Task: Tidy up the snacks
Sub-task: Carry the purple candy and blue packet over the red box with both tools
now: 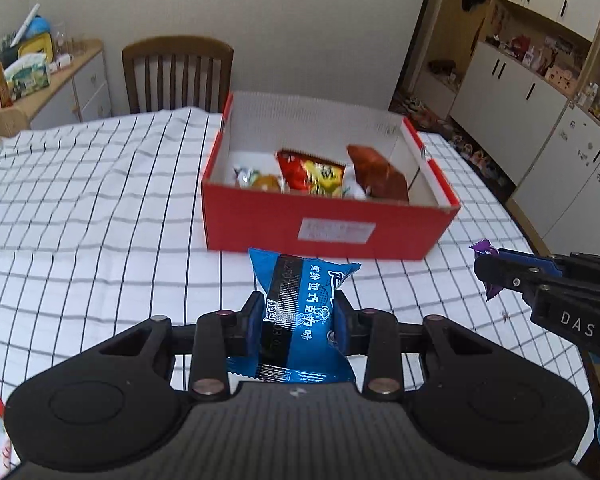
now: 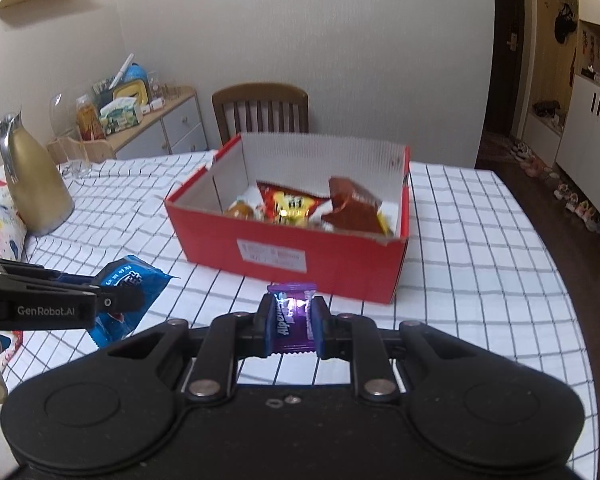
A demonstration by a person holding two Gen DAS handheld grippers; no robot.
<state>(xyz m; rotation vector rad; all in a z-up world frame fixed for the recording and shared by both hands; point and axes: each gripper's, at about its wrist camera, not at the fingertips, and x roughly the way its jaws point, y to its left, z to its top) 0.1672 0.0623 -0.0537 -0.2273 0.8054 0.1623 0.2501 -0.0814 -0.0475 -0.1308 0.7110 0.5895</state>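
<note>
You had a snack clamped in each tool, both held above the checked worktop (image 2: 480, 240) just short of the red box (image 1: 328, 224). Your left hand-held gripper (image 1: 296, 320) was grasping the blue snack packet (image 1: 300, 304) across its middle, pads pressed into both sides so the wrapper bulged above and below. Your right hand-held gripper (image 2: 292, 322) was clenched on the purple candy (image 2: 292, 316), which sat upright between the blue pads.

The box stood open ahead of you, already carrying an orange-red chip bag (image 2: 290, 202), a brown packet (image 2: 352, 210) leaning toward its right side, and a small round sweet (image 2: 240, 210) at the left (its wrapper was too blurred to read).

You seemed to be mid-carry, with the drop into the box not yet done. The next move likely called for bringing each load forward over the near wall, high enough to clear its rim, then releasing above a free patch; the right end looked the emptiest. The candy was light and could cling to a pad.
</note>
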